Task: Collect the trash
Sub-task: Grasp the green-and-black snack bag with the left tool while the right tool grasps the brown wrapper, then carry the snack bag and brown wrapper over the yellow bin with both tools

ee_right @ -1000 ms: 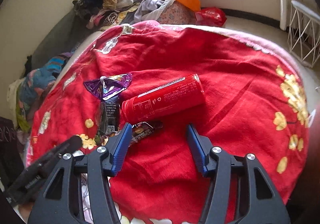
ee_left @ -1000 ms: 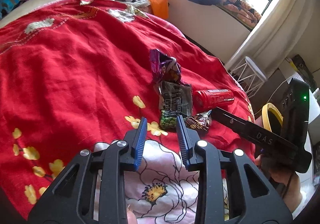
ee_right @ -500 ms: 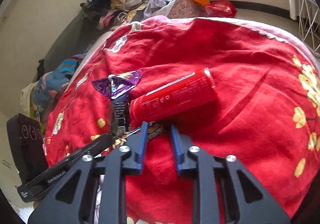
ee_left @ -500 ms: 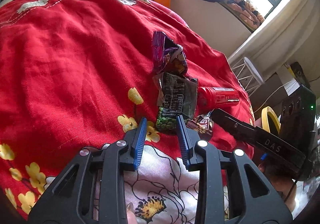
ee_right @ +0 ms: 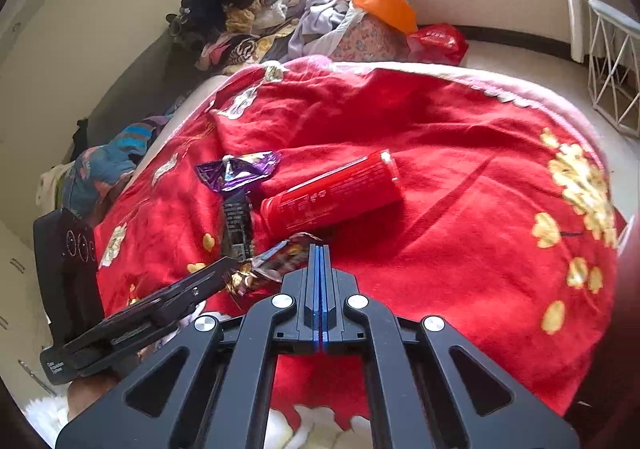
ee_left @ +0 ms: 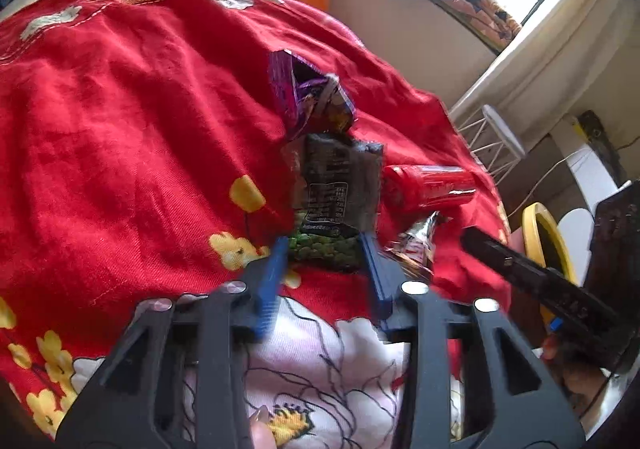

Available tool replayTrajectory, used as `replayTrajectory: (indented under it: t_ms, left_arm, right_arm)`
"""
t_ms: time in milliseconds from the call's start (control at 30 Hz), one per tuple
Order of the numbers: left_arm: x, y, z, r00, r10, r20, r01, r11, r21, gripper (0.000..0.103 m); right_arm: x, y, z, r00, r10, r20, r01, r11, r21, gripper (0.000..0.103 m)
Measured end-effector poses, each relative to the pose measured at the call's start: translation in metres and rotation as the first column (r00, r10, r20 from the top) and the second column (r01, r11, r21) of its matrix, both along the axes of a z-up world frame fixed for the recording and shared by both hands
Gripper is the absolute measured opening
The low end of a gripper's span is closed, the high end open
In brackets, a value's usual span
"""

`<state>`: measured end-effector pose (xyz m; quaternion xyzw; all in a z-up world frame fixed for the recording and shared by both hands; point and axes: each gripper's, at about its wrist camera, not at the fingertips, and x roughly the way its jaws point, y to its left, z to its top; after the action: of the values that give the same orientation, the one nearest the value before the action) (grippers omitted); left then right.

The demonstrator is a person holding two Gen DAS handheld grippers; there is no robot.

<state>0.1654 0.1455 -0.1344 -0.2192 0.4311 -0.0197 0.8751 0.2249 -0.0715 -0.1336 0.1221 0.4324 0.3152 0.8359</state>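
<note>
Left wrist view shows a bed under a red floral blanket point(ee_left: 120, 121), heaped clothes point(ee_right: 248, 25) at its far end. On the blanket lie a red can point(ee_left: 428, 189) on its side, a dark snack packet point(ee_left: 336, 193) printed with green peas, a purple wrapper point(ee_left: 308, 101) touching the packet's far end, and a small foil wrapper point(ee_left: 416, 245) just below the can. The left gripper point(ee_left: 324, 249) has its jaws open around the pea packet's near end. The right gripper point(ee_right: 319, 249) has its jaws pressed fully together at the foil wrapper's edge; whether any foil is pinched cannot be told.
</note>
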Motion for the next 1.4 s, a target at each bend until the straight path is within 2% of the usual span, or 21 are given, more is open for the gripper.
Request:
replayTrajectory:
  t_ms: [133, 333, 367, 433, 500, 800, 867, 900, 933, 1167, 1400]
  left_arm:
    - [-0.003, 0.000, 0.004, 1.000, -0.005, 0.013, 0.005, 1.000, -0.002, 0.028]
    - [-0.015, -0.004, 0.018, 0.998, -0.037, 0.050, 0.037, 0.999, 0.010, 0.027]
    - [-0.017, -0.002, 0.021, 0.998, -0.039, 0.055, 0.039, 0.999, 0.013, 0.027]
    - [-0.025, 0.003, 0.027, 0.997, -0.037, 0.069, 0.036, 0.999, 0.016, 0.027]
    - [-0.032, 0.010, 0.034, 0.996, -0.024, 0.083, 0.021, 0.999, 0.032, 0.027]
    - [-0.057, 0.026, 0.070, 0.987, 0.022, 0.161, -0.039, 0.994, 0.102, 0.027]
    - [-0.060, 0.028, 0.076, 0.984, 0.026, 0.175, -0.044, 0.994, 0.103, 0.028]
    - [-0.061, 0.027, 0.080, 0.983, 0.025, 0.184, -0.044, 0.994, 0.103, 0.028]
    - [-0.061, 0.026, 0.081, 0.982, 0.023, 0.187, -0.043, 0.994, 0.104, 0.028]
    - [-0.058, 0.008, 0.088, 0.979, -0.014, 0.206, -0.008, 0.994, 0.107, 0.028]
    - [-0.053, -0.017, 0.092, 0.973, -0.076, 0.218, 0.051, 0.992, 0.117, 0.028]
  right_arm:
    - [-0.002, -0.006, 0.004, 1.000, -0.017, 0.025, 0.018, 0.999, -0.027, 0.001]
    - [-0.001, -0.005, 0.006, 1.000, 0.018, -0.010, -0.017, 0.999, 0.041, 0.003]
    - [-0.001, -0.003, 0.006, 1.000, 0.020, -0.016, -0.020, 0.999, 0.041, 0.005]
    - [0.001, 0.001, 0.005, 0.999, 0.022, -0.031, -0.021, 0.999, 0.043, 0.023]
    - [0.001, 0.006, 0.006, 0.999, 0.019, -0.044, -0.017, 0.999, 0.052, 0.032]
    - [0.017, 0.037, -0.013, 0.987, -0.029, -0.160, 0.036, 0.999, 0.040, 0.045]
    - [0.017, 0.043, -0.012, 0.988, -0.038, -0.147, 0.042, 0.999, 0.024, 0.041]
    - [0.016, 0.046, -0.012, 0.990, -0.031, -0.137, 0.032, 0.999, 0.003, 0.027]
    - [0.015, 0.047, -0.012, 0.991, -0.025, -0.132, 0.025, 1.000, 0.000, 0.024]
    - [-0.002, 0.023, 0.005, 0.998, -0.015, -0.057, 0.016, 1.000, 0.020, 0.022]
    - [-0.014, -0.032, 0.033, 0.994, -0.102, 0.042, 0.102, 0.995, 0.022, 0.021]
